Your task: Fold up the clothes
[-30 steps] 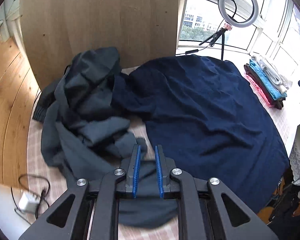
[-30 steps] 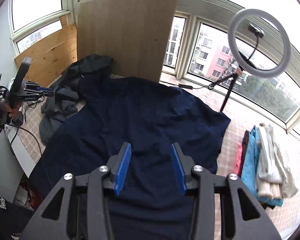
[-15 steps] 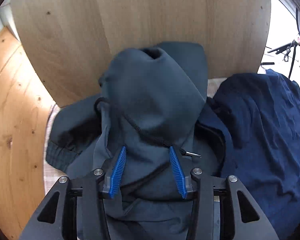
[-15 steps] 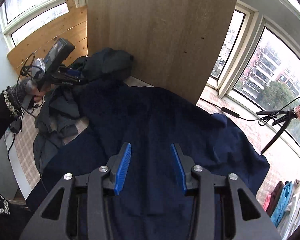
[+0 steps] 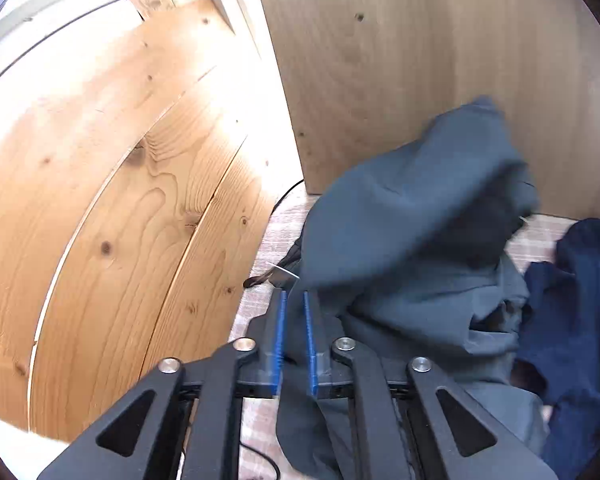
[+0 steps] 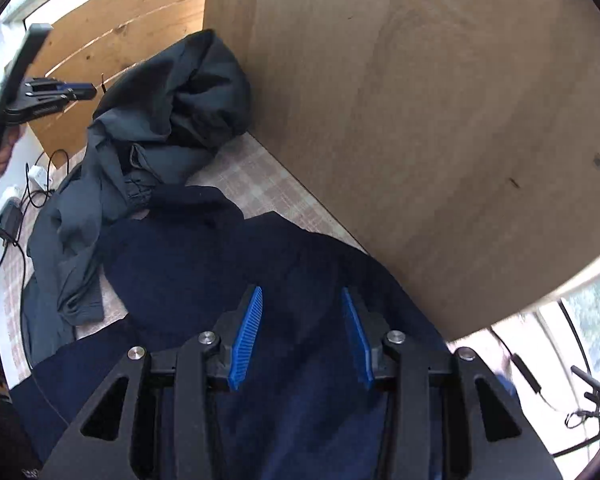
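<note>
A grey hooded garment is bunched against the wooden board. My left gripper is shut on a fold of it and holds it lifted; the fabric runs back between the blue pads. In the right wrist view the same grey garment hangs from the left gripper at upper left. A navy garment lies spread on the checked table cover. My right gripper is open and empty just above the navy cloth, near its far edge.
An upright wooden board stands close behind the clothes. A pine plank wall is at the left. Cables and a charger lie at the table's left edge. A tripod leg shows at lower right.
My left gripper has shut on the grey garment and swung left, lifting the cloth. My right gripper has moved forward over the navy garment toward the board, still open.
</note>
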`<action>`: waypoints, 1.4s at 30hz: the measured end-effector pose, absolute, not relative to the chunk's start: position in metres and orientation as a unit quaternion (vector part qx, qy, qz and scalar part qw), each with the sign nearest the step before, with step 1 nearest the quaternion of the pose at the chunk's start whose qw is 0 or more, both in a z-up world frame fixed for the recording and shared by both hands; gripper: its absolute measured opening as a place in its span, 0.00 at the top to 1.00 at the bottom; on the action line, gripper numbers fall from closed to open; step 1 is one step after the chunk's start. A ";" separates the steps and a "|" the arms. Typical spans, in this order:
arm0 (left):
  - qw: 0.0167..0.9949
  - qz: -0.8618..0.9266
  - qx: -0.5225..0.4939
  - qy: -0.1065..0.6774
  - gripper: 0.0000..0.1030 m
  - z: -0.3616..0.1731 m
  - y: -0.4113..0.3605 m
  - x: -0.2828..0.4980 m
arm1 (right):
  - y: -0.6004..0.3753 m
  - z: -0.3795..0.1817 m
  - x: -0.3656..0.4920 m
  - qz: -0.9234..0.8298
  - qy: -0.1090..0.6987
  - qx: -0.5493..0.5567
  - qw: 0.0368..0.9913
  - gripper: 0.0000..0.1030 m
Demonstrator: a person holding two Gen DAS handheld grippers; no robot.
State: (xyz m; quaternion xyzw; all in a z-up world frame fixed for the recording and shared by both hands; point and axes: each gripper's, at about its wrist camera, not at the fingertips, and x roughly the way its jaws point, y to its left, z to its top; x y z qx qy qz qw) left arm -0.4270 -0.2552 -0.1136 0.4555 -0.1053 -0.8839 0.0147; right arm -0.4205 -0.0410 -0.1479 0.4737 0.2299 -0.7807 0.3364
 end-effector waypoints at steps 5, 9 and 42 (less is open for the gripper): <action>-0.152 -0.864 0.472 -0.089 0.77 -0.120 -0.179 -0.397 | -0.085 -0.175 -0.446 -0.748 0.290 0.461 0.379 0.60; -0.212 -0.836 0.482 -0.154 0.77 -0.154 -0.115 -0.407 | -0.084 -0.184 -0.447 -0.743 0.306 0.458 0.381 0.60; -0.271 -0.779 0.556 -0.104 0.77 -0.187 -0.114 -0.386 | -0.153 -0.196 -0.454 -0.717 0.306 0.437 0.448 0.60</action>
